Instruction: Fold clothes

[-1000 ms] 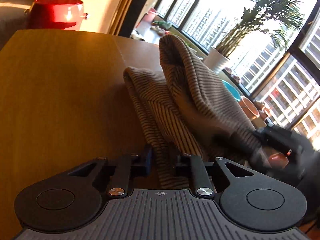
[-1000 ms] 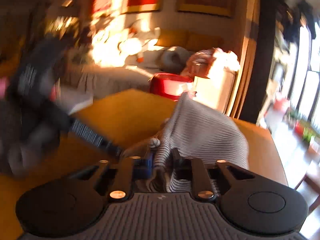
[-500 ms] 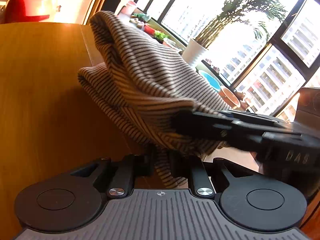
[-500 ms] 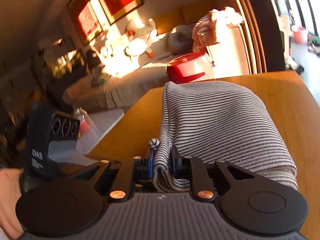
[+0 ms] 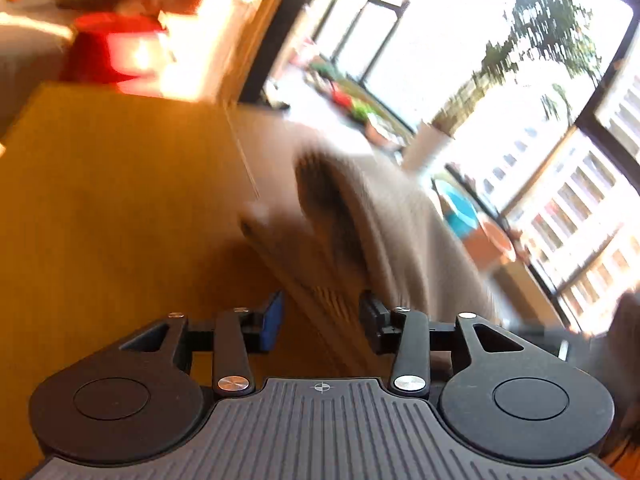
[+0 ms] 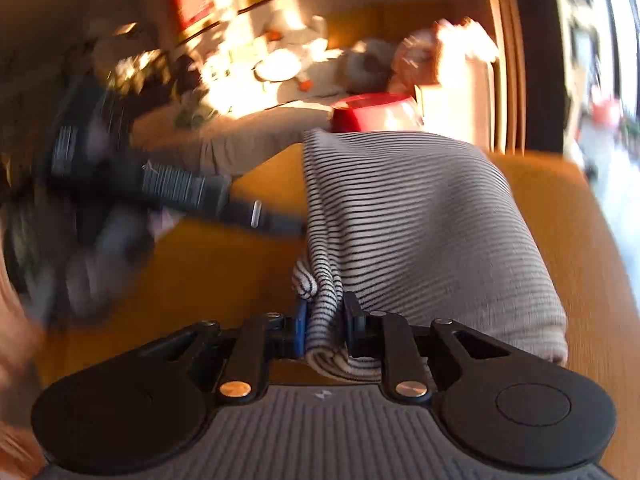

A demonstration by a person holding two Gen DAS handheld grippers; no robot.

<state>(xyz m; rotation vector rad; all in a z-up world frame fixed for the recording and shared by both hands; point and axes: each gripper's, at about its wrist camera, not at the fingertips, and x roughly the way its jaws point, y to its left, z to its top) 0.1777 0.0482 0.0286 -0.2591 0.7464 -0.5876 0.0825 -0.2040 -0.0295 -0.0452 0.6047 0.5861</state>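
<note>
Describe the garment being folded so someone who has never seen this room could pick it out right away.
Find the wooden table in front of the sofa. The striped garment lies bunched on it, one edge pinched in the right gripper. It is the only cloth on the table, pale with thin dark stripes, unlike the glossy red pot behind.

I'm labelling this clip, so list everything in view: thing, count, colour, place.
garment: 1, black-and-white striped, draped on the table
table: 1, orange-brown wood, under the garment
pot: 1, red, beyond the table's far edge
plant: 1, green, at the window
left gripper: 1, black, jaws apart, nothing clamped
right gripper: 1, black, clamped on the garment's near edge
</note>
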